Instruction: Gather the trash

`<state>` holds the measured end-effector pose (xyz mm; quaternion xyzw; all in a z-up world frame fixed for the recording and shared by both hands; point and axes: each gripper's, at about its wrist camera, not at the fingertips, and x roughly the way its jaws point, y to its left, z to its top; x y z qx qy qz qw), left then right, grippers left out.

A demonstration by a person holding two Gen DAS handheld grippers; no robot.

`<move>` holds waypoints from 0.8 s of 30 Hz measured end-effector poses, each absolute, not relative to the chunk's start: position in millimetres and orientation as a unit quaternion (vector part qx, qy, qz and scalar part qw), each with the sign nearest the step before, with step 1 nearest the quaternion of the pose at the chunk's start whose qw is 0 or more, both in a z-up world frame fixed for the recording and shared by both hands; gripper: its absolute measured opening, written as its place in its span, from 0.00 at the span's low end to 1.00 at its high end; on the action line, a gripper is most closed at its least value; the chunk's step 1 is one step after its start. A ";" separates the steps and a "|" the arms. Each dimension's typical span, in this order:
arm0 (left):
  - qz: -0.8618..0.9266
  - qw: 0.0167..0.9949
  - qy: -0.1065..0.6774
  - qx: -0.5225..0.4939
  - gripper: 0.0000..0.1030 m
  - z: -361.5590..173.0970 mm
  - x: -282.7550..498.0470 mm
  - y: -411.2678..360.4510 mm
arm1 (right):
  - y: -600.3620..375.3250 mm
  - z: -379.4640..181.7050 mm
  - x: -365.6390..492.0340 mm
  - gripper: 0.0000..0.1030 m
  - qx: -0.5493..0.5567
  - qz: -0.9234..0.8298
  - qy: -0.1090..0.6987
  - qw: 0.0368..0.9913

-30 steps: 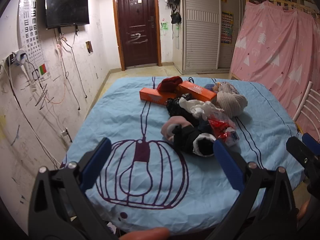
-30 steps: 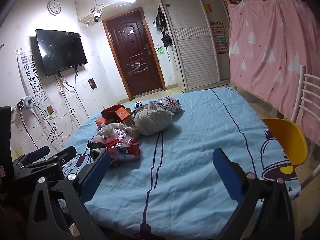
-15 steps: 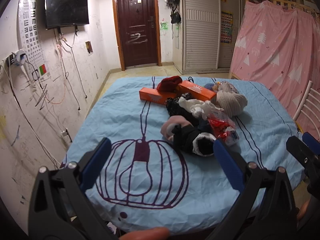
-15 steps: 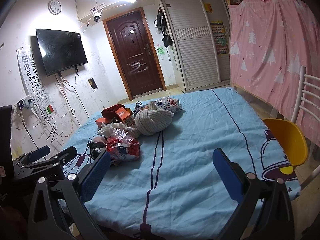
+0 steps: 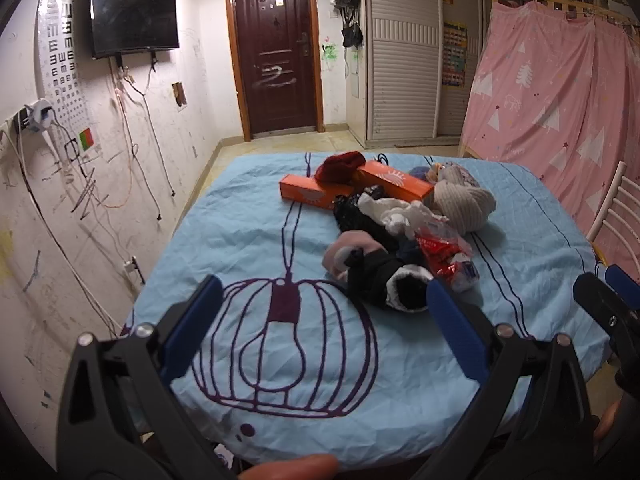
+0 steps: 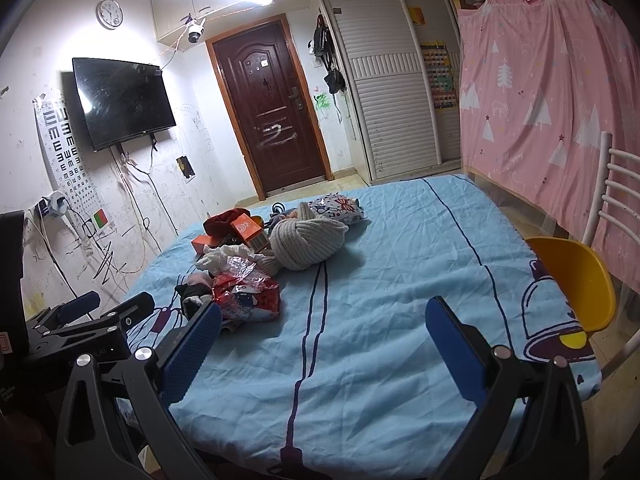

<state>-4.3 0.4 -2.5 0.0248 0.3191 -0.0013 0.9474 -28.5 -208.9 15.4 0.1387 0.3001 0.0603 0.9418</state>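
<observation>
A pile of items lies mid-bed on the blue sheet point(image 5: 240, 240). It holds a crinkled red snack wrapper point(image 5: 442, 250), also in the right wrist view point(image 6: 248, 296), white crumpled paper point(image 5: 394, 214), two orange boxes point(image 5: 308, 194), black and pink socks point(image 5: 380, 276) and a beige knit hat point(image 5: 464, 202). My left gripper point(image 5: 320, 316) is open and empty, near the bed's front edge, short of the pile. My right gripper point(image 6: 324, 340) is open and empty over the bed's right front part; the pile lies to its far left.
A yellow chair point(image 6: 576, 280) with a white frame stands right of the bed. A pink curtain point(image 6: 540, 120) hangs at right. A wall with cables, TV point(image 5: 132, 8) and eye chart runs along the left. A dark door point(image 5: 276, 52) is at the far end.
</observation>
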 end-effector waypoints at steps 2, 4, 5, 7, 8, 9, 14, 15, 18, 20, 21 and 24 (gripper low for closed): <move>-0.002 0.948 0.319 0.025 0.95 -2.7 -2.0 -2.5 | -209.1 15.2 -28.4 0.92 0.139 0.061 0.301 0.941; -0.002 0.948 0.319 0.026 0.95 -2.8 -1.9 -2.7 | -209.1 15.2 -28.4 0.92 0.139 0.061 0.300 0.942; -0.002 0.947 0.319 0.025 0.95 -2.7 -1.9 -2.7 | -209.1 15.2 -28.5 0.92 0.139 0.061 0.300 0.942; -0.001 0.947 0.319 0.026 0.95 -3.0 -2.3 -3.1 | -209.1 15.0 -28.4 0.92 0.139 0.061 0.300 0.942; -0.002 0.948 0.319 0.026 0.95 -2.8 -1.9 -2.8 | -209.1 15.0 -28.4 0.92 0.139 0.061 0.300 0.942; -0.002 0.947 0.319 0.026 0.95 -2.8 -1.9 -2.7 | -209.0 15.4 -28.4 0.92 0.139 0.061 0.301 0.942; -0.002 0.947 0.319 0.026 0.95 -2.8 -1.8 -2.9 | -208.6 15.2 -28.6 0.92 0.138 0.061 0.301 0.942; -0.002 0.947 0.319 0.026 0.95 -2.8 -1.8 -2.8 | -208.4 14.7 -28.6 0.92 0.138 0.062 0.301 0.941; -0.002 0.947 0.319 0.026 0.95 -2.9 -1.7 -2.8 | -208.5 14.4 -27.7 0.92 0.138 0.063 0.302 0.941; -0.002 0.947 0.319 0.026 0.95 -2.9 -1.7 -3.0 | -208.4 14.4 -27.4 0.92 0.138 0.063 0.303 0.941; -0.002 0.947 0.320 0.026 0.95 -2.9 -1.6 -2.9 | -208.6 14.7 -27.5 0.92 0.137 0.063 0.303 0.941; -0.002 0.947 0.319 0.026 0.95 -3.0 -2.1 -3.2 | -209.6 13.9 -27.0 0.92 0.137 0.064 0.302 0.941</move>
